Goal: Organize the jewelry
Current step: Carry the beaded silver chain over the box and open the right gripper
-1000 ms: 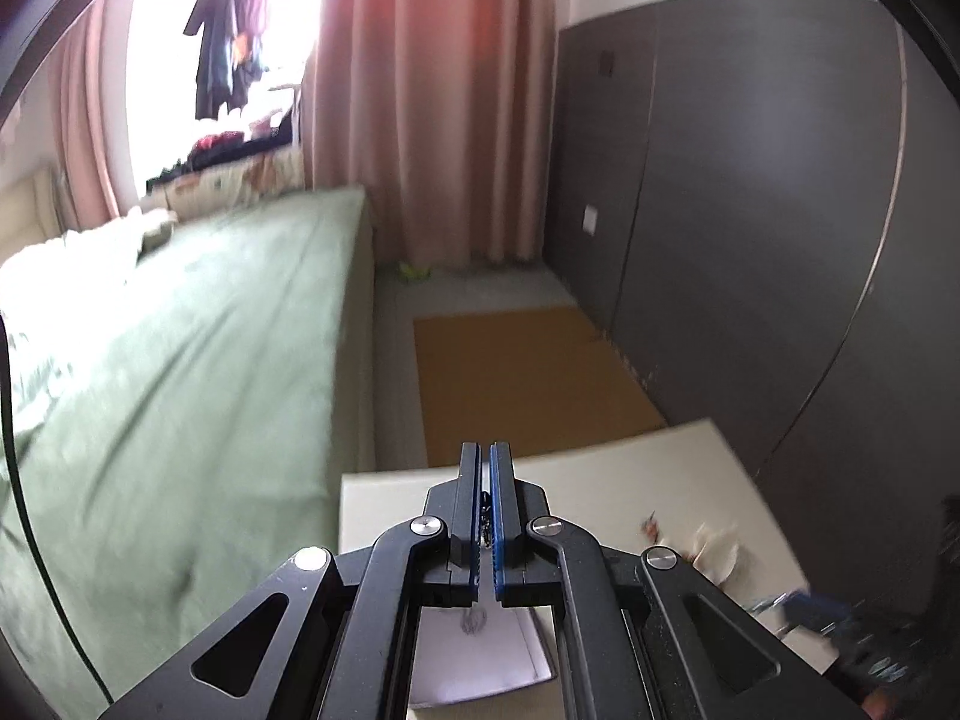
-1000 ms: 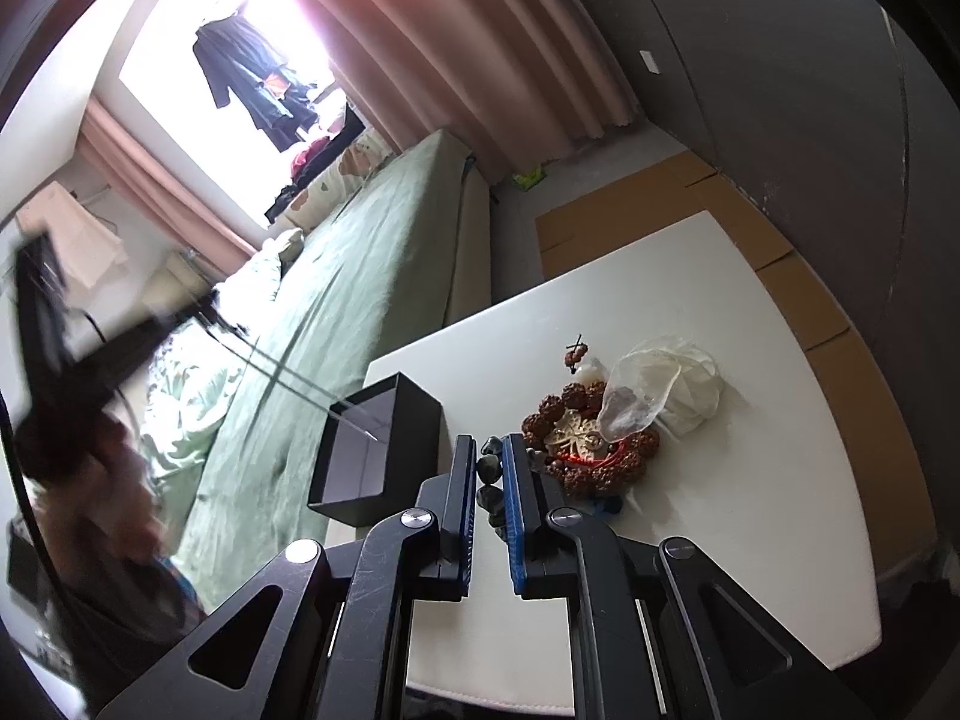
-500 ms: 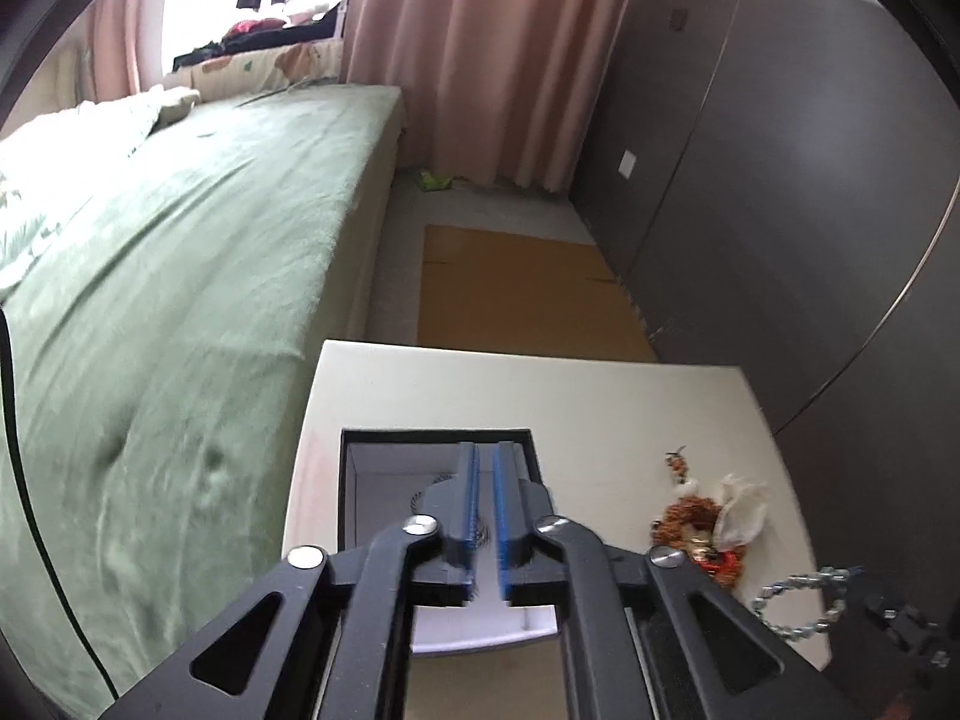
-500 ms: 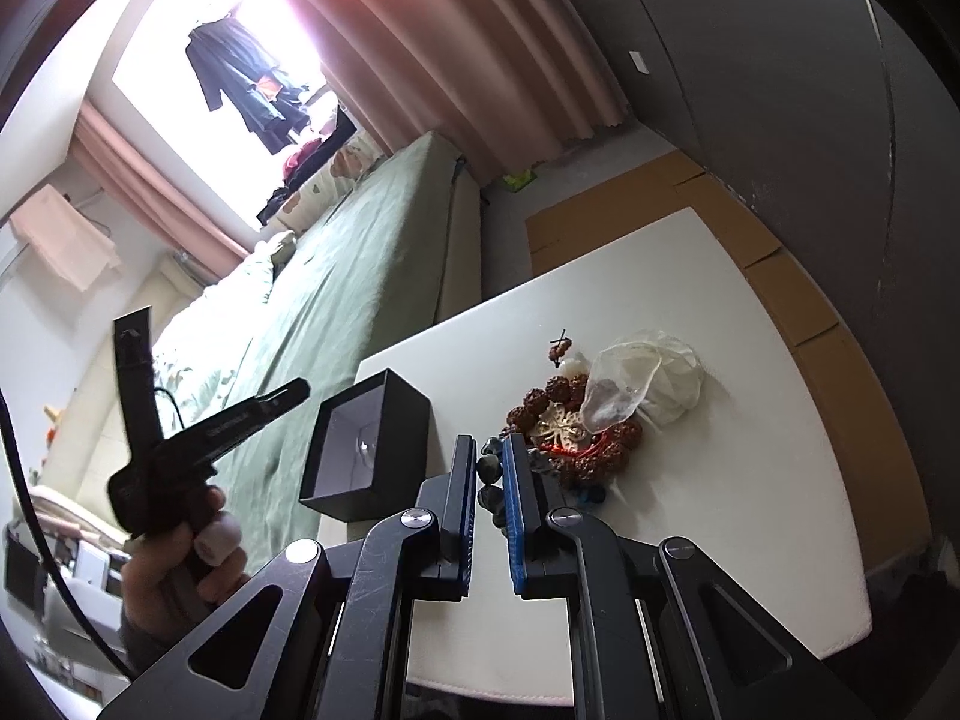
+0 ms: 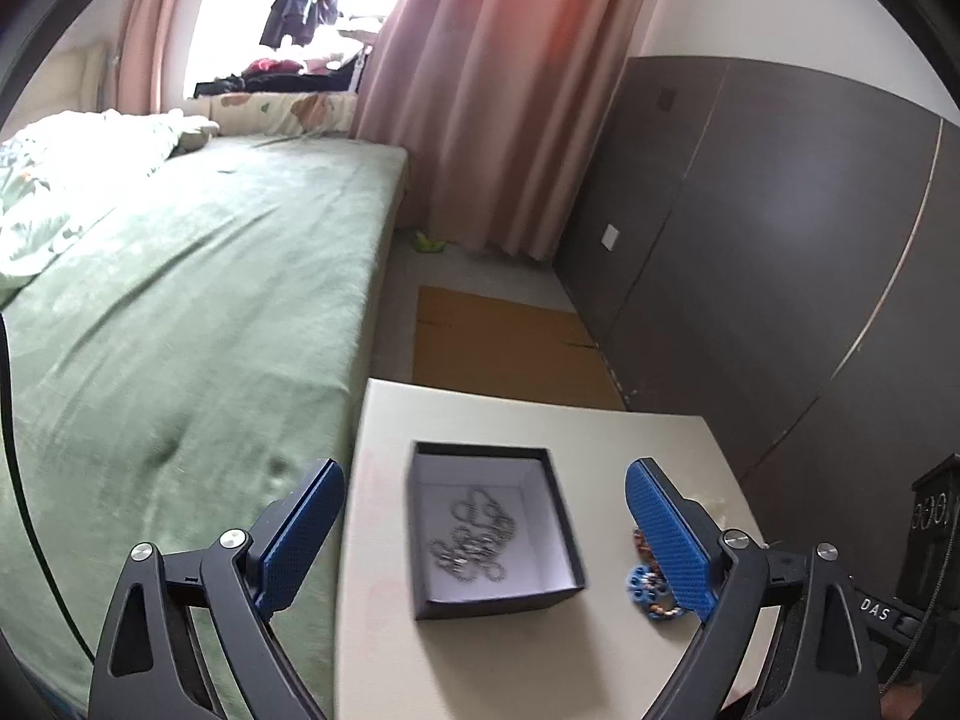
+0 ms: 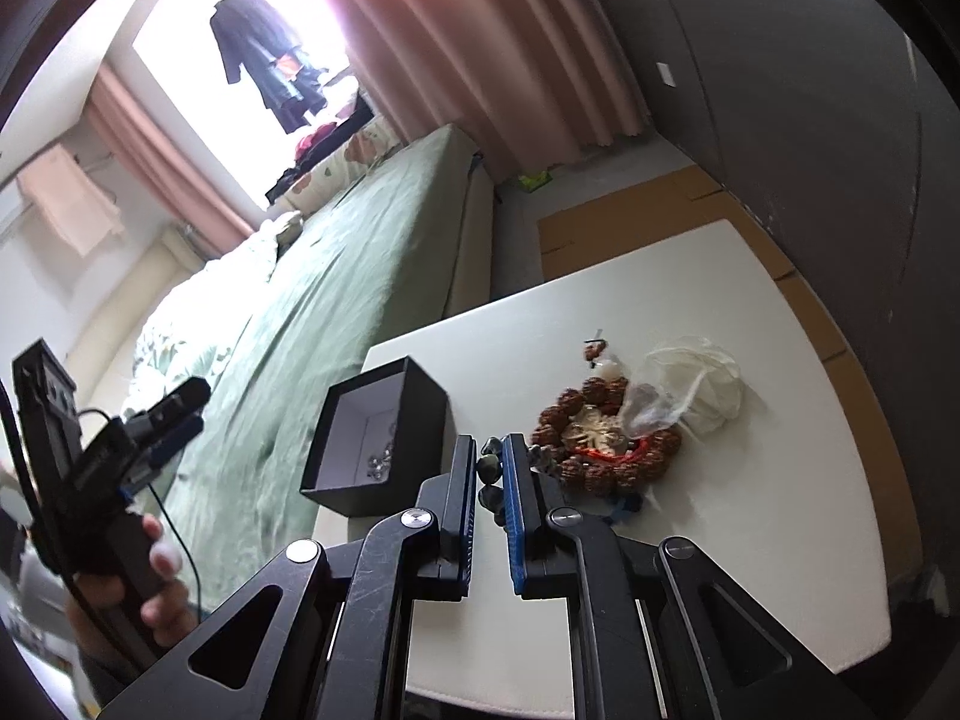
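A black box with a white inside stands on the white table, and a silver chain lies loose in it. My left gripper hangs above the box, its jaws opening wide with nothing between the pads. My right gripper is shut on a string of dark grey-green beads, held just right of the box. In the right wrist view a hand holds the left gripper off the table's left side. A brown bead bracelet lies in a heap on the table.
A crumpled clear and white bag lies against the brown beads. Small blue beads sit right of the box. A green bed runs along the table's left edge, and a dark wall stands to the right.
The left gripper's jaws went from shut to wide open above the box, and the silver chain now lies inside it. The right gripper kept its hold on the dark beads.
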Motion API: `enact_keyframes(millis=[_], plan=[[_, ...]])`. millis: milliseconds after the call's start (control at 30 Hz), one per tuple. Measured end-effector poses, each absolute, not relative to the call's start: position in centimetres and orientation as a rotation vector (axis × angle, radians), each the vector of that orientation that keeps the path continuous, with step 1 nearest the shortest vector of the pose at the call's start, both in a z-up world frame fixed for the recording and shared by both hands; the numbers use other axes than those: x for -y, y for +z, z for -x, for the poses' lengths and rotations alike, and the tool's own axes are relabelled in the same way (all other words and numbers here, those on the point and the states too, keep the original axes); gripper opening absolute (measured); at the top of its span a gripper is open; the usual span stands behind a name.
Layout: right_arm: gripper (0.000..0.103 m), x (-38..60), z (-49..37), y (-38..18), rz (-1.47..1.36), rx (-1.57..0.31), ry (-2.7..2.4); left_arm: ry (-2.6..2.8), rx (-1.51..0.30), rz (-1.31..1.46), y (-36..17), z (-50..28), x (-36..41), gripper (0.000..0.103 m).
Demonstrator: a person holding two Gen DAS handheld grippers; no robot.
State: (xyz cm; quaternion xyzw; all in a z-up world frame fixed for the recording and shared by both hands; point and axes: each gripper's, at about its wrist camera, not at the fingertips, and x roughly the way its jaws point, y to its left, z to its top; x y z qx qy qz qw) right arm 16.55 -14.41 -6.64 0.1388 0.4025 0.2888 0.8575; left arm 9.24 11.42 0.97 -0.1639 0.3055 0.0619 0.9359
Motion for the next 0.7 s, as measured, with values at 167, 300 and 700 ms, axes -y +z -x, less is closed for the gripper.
enact_keyframes(millis=[167, 300, 700], plan=[[0.010, 12.0, -16.3, -4.6, -0.277, -0.811, 0.620, 0.145, -0.621, 0.442, 0.5, -8.8, -14.7, 0.095], [0.010, 9.4, -16.4, -3.1, -0.262, -0.787, 0.651, 0.161, -0.579, 0.483, 0.9, -8.3, -16.2, 0.095], [0.010, -0.1, -18.9, -3.6, -0.168, -0.829, 0.736, 0.172, -0.519, 0.591, 1.1, -8.2, -19.6, 0.095]])
